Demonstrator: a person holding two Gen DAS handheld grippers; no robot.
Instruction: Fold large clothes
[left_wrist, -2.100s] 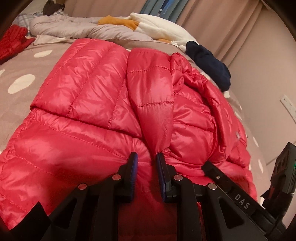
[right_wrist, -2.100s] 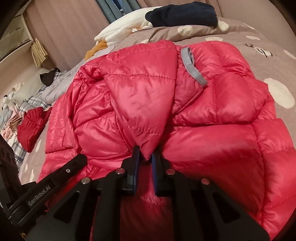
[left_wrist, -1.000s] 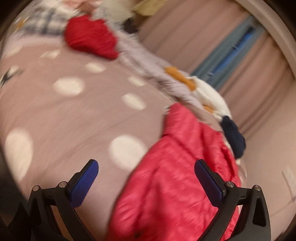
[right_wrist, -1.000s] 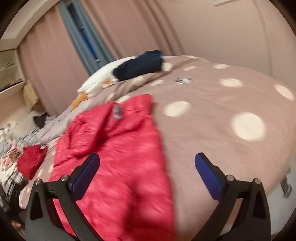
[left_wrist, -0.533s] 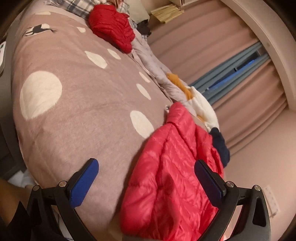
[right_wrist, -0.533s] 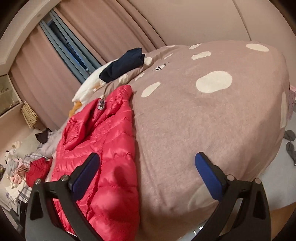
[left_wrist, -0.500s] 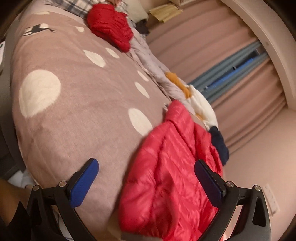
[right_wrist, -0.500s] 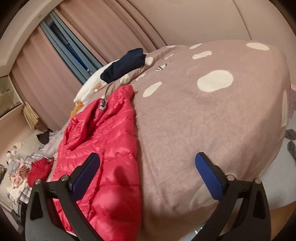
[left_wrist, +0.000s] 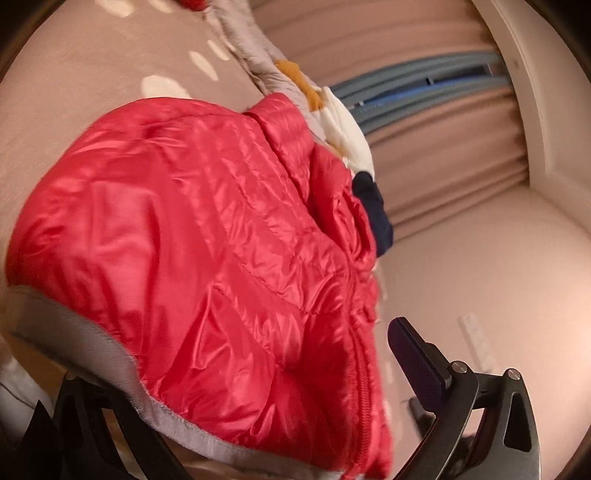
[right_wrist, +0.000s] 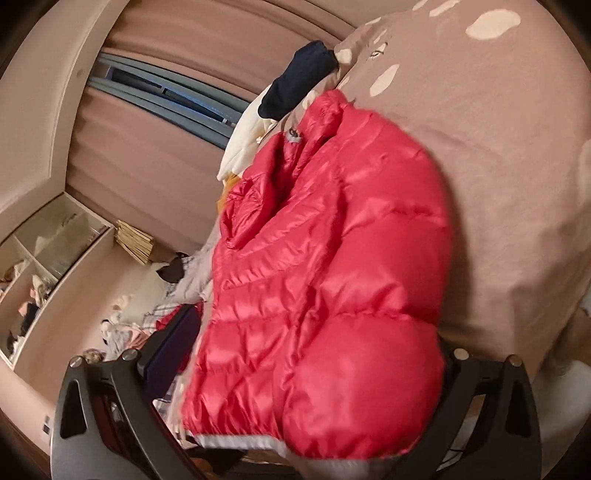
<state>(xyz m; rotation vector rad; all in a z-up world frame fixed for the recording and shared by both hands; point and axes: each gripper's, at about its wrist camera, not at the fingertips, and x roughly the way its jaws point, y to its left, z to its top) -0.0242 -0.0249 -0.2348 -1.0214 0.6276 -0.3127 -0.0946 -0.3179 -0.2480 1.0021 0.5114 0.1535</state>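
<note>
A red quilted puffer jacket (left_wrist: 207, 236) with a grey hem lies folded lengthwise on the pink dotted bed cover (left_wrist: 66, 66); it also shows in the right wrist view (right_wrist: 332, 266). My left gripper (left_wrist: 236, 384) is open, its jaws wide apart on either side of the jacket's hem; the hem hides the left finger. My right gripper (right_wrist: 306, 354) is open too, spread around the hem end, with the jacket covering its right finger.
A navy garment (right_wrist: 295, 81), white and orange clothes (left_wrist: 343, 122) and a grey garment lie at the bed's far end by the curtains. More clothes (right_wrist: 125, 325) and a shelf (right_wrist: 40, 266) stand on the left in the right wrist view. A wall socket (left_wrist: 476, 343) is at the right.
Both grippers let go of the folded sleeve, opened wide and drew back from the bed. Now they have come in close, tilted, at the jacket's hem end.
</note>
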